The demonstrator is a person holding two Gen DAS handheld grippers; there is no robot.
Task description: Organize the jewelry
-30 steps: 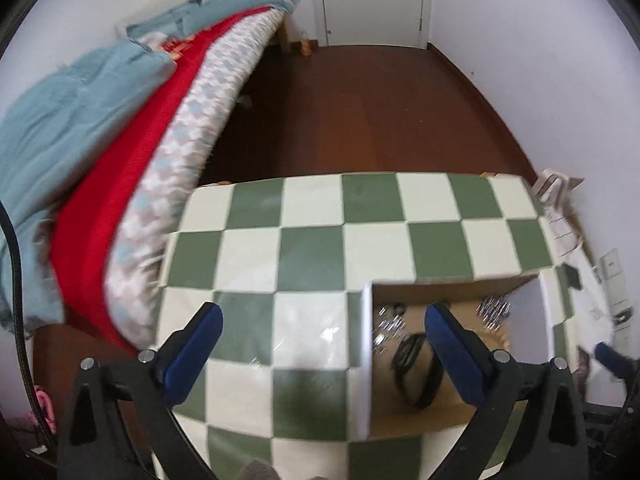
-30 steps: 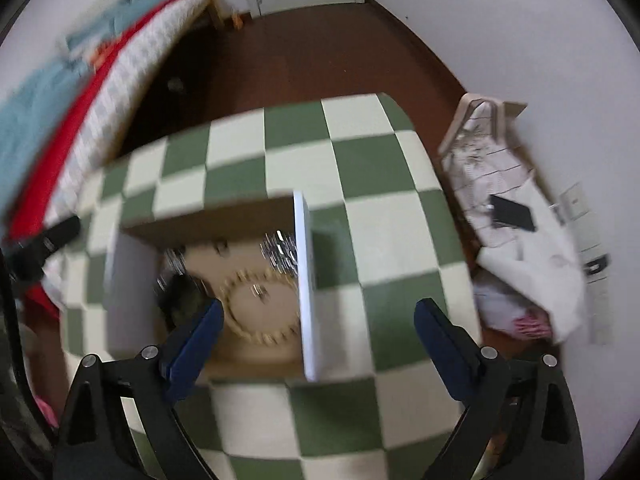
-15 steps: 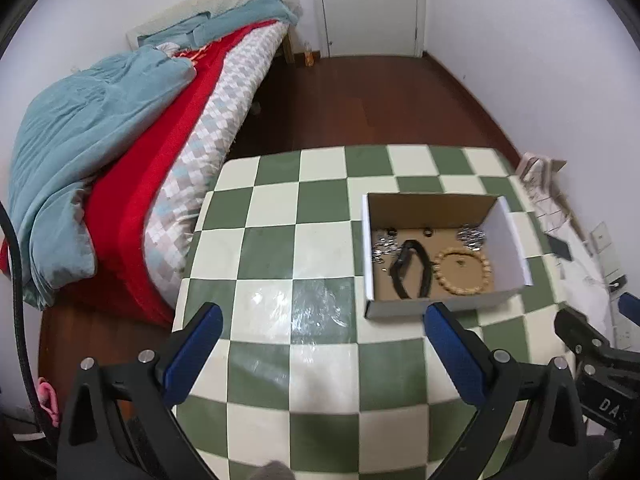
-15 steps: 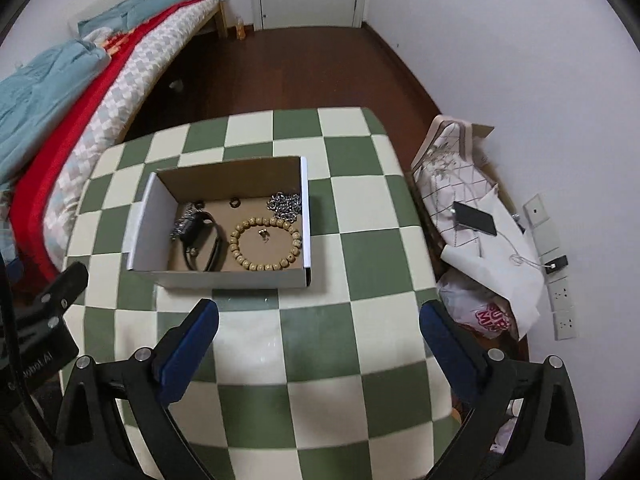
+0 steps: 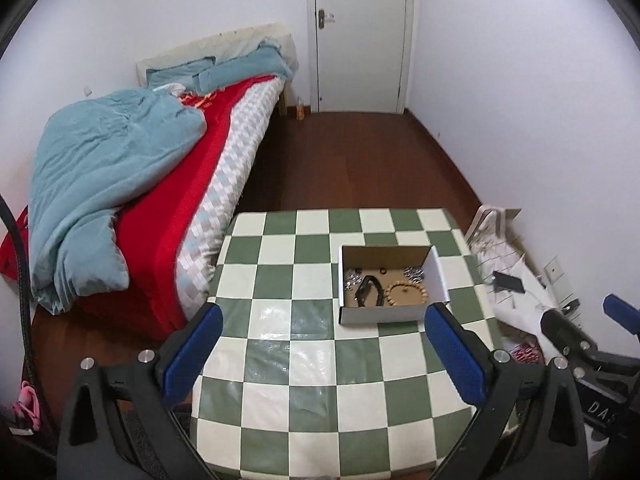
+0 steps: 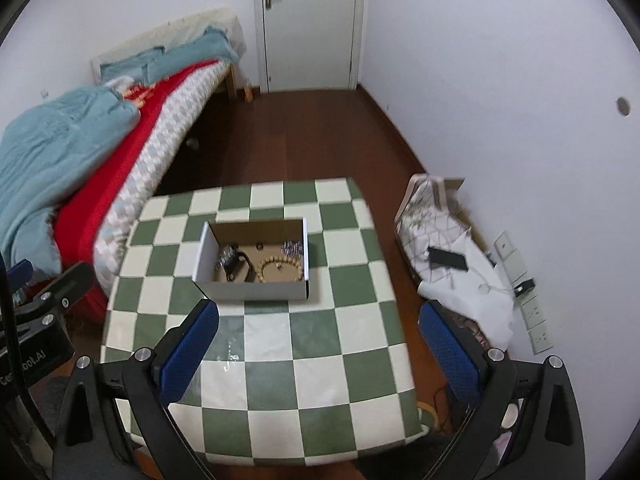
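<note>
I see bare checkered table [image 5: 312,364] across the lower half of both frames, open for passage. At centre the box [image 6: 252,290] stands alone, its walls the only barrier, open on top. Bed [image 5: 168,216] crowds the table's left edge.

Small silver bits [image 5: 352,279] at the box's left end are too tiny to identify, same for the shiny cluster [image 6: 293,248] by the right wall and the little dark ring [image 5: 383,270]. The near wall of the cardboard box [image 6: 252,291] hides the front strip of its floor. Something sits inside the bead bracelet [image 6: 279,270], too small to tell. Worktop [image 5: 312,364] has its near edge covered by the gripper frames in both views. The right gripper [image 5: 588,344] is only partly in the left view, cut off by the frame edge, its jaws unreadable there. Print on the left gripper [image 6: 44,312] body is cut off by the edge. The bed [image 6: 60,152] is blurred at the left and runs out of frame.
</note>
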